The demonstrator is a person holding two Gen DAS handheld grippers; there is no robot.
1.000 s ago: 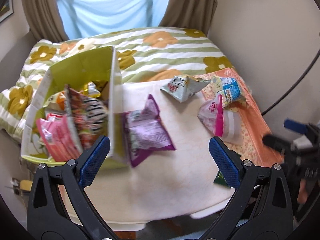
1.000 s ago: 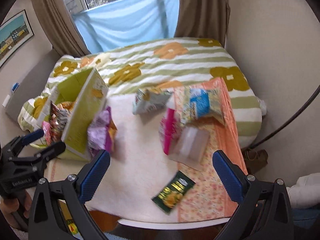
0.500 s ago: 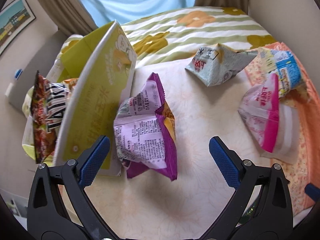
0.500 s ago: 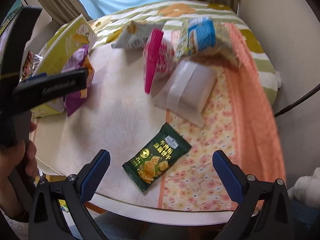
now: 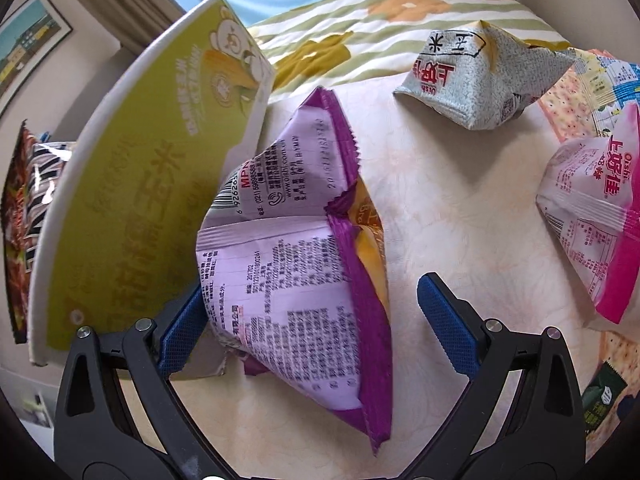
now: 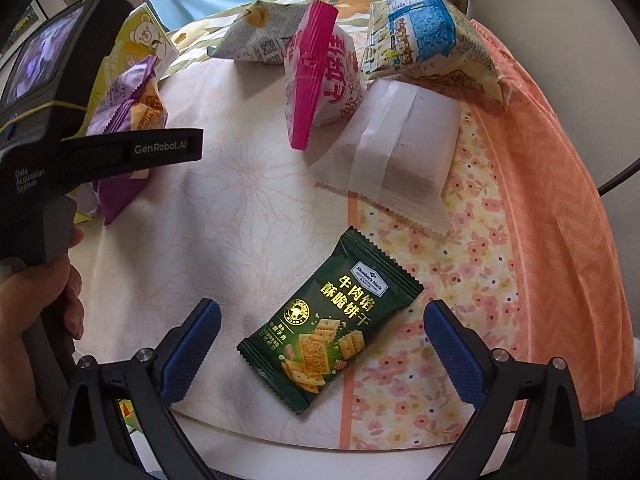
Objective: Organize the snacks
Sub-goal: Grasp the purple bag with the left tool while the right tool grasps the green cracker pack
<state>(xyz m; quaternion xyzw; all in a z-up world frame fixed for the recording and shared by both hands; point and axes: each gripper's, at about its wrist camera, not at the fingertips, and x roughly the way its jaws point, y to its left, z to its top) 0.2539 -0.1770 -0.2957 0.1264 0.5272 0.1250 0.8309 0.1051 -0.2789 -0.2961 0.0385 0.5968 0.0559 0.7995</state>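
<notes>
Left wrist view: the left gripper (image 5: 312, 328) points down at the desk (image 5: 460, 200), which carries a pale floral cloth. Its jaws stand spread and have just been closing a little; the purple snack bag (image 5: 296, 264) stands between them. The left blue pad sits close against the bag's side, partly hidden behind it, and whether it touches I cannot tell; the right pad is clear of the bag. The bag leans against the outer wall of the green carton (image 5: 132, 200), which stands at the desk's left edge with more packets showing behind its wall. Farther back lies a grey snack bag (image 5: 476, 76), and at the right edge a pink-and-white bag (image 5: 592, 216). A striped flowered bed (image 5: 360, 28) lies beyond the desk.

Right wrist view: the right gripper (image 6: 320, 340) hangs over the near edge of the desk (image 6: 240, 200), its jaws spread wide and lately narrowing slightly. The dark green cracker packet (image 6: 332, 332) lies flat on the cloth between the two pads, touching neither. Behind it lies a white wrapped packet (image 6: 404, 140), then the pink-and-white bag (image 6: 320, 76) and a blue-and-yellow bag (image 6: 428, 36) on an orange floral cloth (image 6: 540, 160). At the left, a hand (image 6: 36, 292) holds the other gripper's black handle beside the purple snack bag (image 6: 128, 120).
</notes>
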